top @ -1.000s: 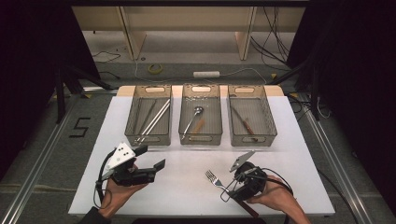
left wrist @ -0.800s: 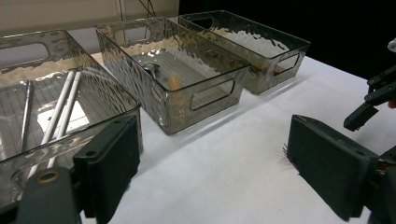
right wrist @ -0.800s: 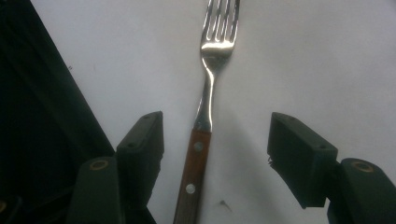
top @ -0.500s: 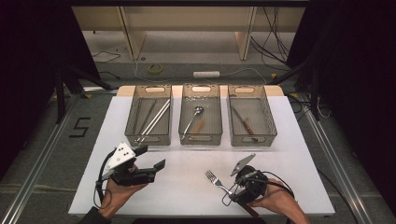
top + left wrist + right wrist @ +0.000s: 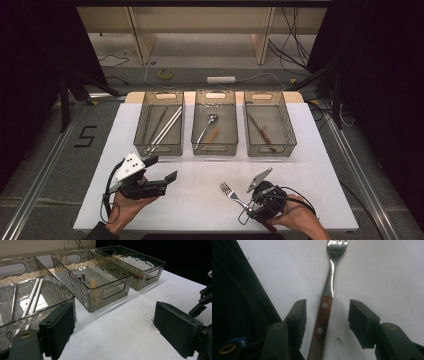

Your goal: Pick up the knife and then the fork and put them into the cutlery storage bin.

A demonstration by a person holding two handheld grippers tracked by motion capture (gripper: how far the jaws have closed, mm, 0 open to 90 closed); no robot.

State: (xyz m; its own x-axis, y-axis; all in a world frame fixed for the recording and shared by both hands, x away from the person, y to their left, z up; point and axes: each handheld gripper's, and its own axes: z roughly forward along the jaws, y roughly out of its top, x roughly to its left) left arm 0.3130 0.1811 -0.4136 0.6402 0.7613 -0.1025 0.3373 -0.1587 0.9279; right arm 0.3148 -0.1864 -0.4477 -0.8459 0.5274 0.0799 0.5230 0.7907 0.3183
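Observation:
A fork (image 5: 230,192) with a wooden handle (image 5: 321,325) lies on the white table, tines pointing away from the person. My right gripper (image 5: 327,305) straddles the handle low over the table. Its jaws have just been closing, and a gap still shows between each pad and the wood. The same gripper (image 5: 251,206) sits at the near right of the high view, held in a hand. My left gripper (image 5: 161,169) rests at the near left with its jaws (image 5: 112,315) wide apart and nothing between them.
Three clear trays stand in a row across the middle of the table. The left tray (image 5: 142,131) holds long metal rods, the middle tray (image 5: 198,131) a spoon and a wooden-handled piece, the right tray (image 5: 286,131) wooden-handled cutlery. The table's front edge is close to both hands.
The right gripper has shifted slightly toward the near edge over the fork's handle. The left gripper and the fork have stayed put.

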